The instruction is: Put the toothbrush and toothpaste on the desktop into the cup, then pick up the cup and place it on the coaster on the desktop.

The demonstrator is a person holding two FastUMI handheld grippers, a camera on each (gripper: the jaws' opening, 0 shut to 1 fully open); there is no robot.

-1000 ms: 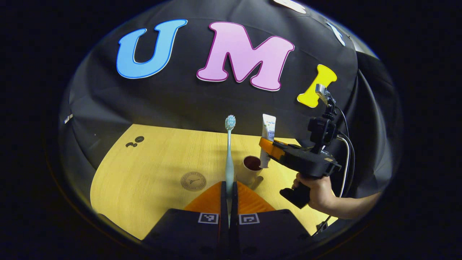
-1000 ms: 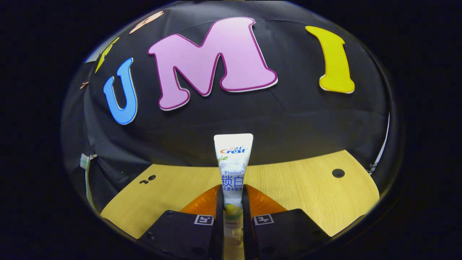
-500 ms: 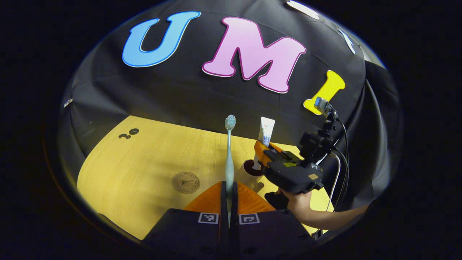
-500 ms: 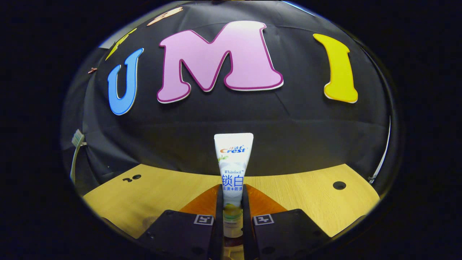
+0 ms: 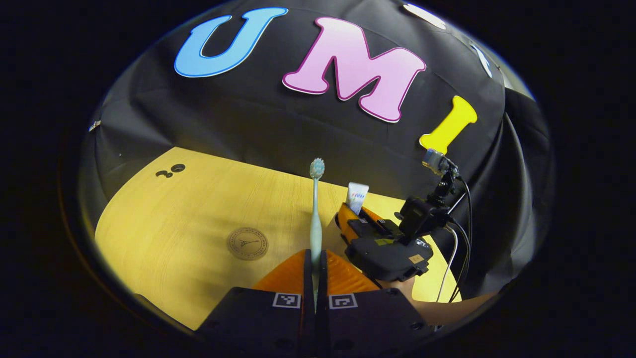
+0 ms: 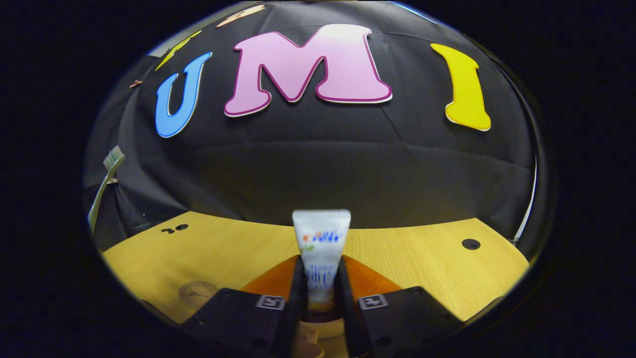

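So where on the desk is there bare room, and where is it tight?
The desk is bare from the coaster back to the wall, and on its far right side around the round hole. It is crowded at the cup, where the right claw holds the toothpaste beside the toothbrush.

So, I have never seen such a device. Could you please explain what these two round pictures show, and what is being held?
A person holds a two-finger tool in each hand, and a camera rides on each. In the left gripper view, the left hand-held gripper pinches an upright toothbrush. Farther right is the right hand-held gripper, lowering a toothpaste tube. The right gripper view shows that tube between its own fingers, above a cup. On the wooden desktop lies a round coaster.
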